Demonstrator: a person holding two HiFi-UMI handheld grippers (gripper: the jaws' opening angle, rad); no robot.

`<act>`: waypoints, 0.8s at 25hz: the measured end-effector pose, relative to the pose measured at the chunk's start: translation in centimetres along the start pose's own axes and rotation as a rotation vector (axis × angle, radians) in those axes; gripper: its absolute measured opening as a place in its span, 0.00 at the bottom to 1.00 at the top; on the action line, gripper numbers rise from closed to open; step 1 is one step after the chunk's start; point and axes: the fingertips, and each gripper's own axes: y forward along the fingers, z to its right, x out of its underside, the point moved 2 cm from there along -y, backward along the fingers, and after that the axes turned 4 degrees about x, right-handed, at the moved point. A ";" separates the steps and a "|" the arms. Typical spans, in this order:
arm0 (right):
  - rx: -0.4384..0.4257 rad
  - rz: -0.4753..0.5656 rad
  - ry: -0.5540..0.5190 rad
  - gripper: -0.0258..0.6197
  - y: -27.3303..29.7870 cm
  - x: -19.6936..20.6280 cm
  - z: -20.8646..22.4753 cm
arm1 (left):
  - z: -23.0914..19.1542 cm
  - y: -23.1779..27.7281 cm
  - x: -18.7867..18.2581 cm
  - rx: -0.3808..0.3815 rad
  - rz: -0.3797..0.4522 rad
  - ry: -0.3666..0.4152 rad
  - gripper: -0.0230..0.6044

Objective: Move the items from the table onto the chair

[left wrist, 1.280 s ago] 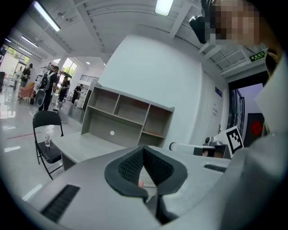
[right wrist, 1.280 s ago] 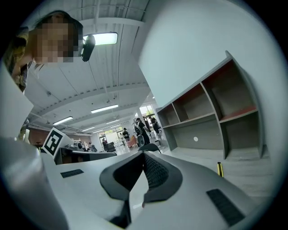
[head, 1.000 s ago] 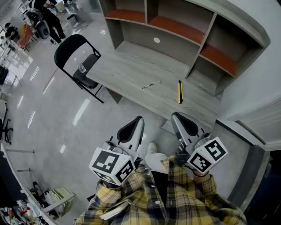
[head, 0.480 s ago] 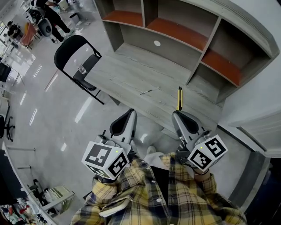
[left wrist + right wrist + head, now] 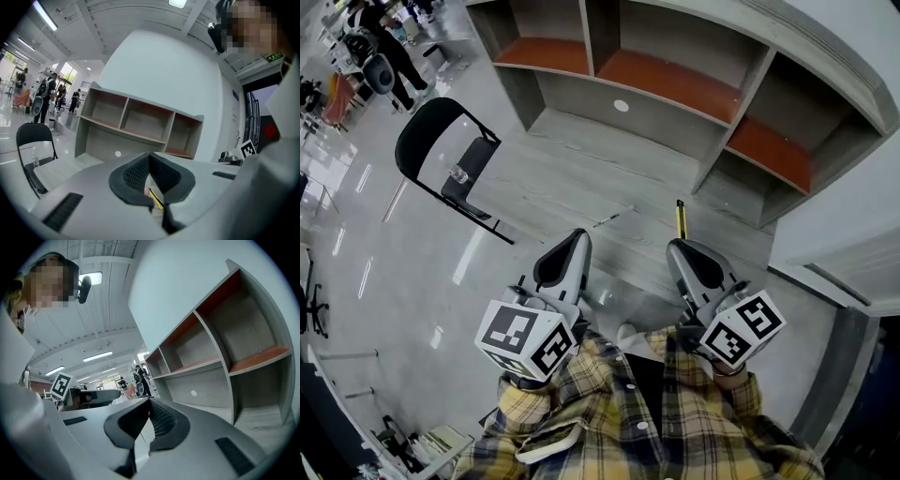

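Note:
On the grey wooden table lie a yellow and black utility knife and a thin silvery stick. The black folding chair stands at the table's left end, with a small clear item on its seat. My left gripper is shut and empty, its tips at the table's near edge just below the stick. My right gripper is shut and empty, right below the knife. In the left gripper view the left gripper has its jaws together, with the knife beyond them and the chair at far left. In the right gripper view the right gripper also has its jaws together.
A shelf unit with orange-lined compartments rises along the table's back and right side. A white wall stands at the right. Shiny floor lies left of me. People and equipment stand far off at the top left.
The table has come nearer in the head view, so both grippers' tips now reach its near edge. The left gripper shifted slightly left. Both stayed shut.

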 end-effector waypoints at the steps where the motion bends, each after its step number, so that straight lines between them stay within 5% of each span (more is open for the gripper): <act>1: 0.019 0.000 0.003 0.07 0.4 -0.1 0.2 | -0.5 0.6 -0.2 0.015 -0.010 0.005 0.04; 20: 0.475 0.118 0.094 0.07 17.2 -1.9 4.2 | -17.0 14.2 -6.0 0.433 -0.215 0.116 0.04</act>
